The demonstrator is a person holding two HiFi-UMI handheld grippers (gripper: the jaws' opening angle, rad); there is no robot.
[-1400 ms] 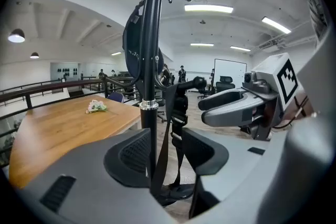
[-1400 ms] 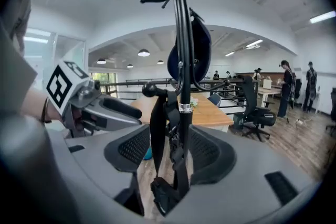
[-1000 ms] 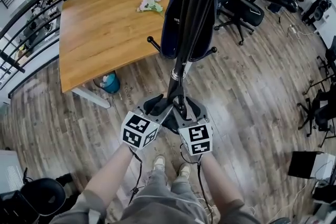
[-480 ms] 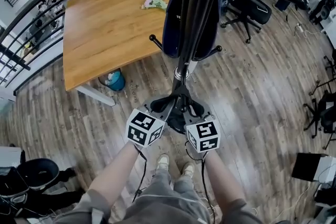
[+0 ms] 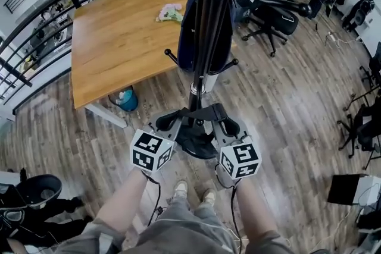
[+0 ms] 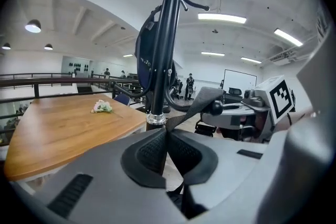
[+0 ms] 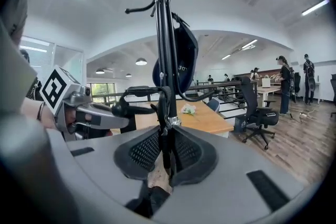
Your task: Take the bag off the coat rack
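Note:
A dark blue bag point(image 5: 184, 33) hangs on the black coat rack pole point(image 5: 208, 21), high above both grippers. Its strap point(image 5: 199, 111) hangs low and stretches level between them, in front of the pole. My left gripper point(image 5: 174, 122) is shut on the grey strap point(image 6: 197, 105), pinched at the pads of the left gripper point(image 6: 167, 136). The jaws of my right gripper point(image 5: 221, 122) are closing, and the dark strap point(image 7: 144, 93) stands between the pads of the right gripper point(image 7: 167, 144), which press on it. The bag point(image 7: 186, 55) stays on its hook.
The rack's round base point(image 5: 196, 143) sits just ahead of the person's feet. A wooden table point(image 5: 119, 38) with a small flower bundle point(image 5: 169, 11) stands behind left, with a blue bin point(image 5: 124, 98) under its edge. An office chair point(image 5: 274, 9) stands at back right and a railing point(image 5: 36, 50) at left.
Both grippers have drawn a little apart and toward the person. The strap now shows stretched between them in front of the pole.

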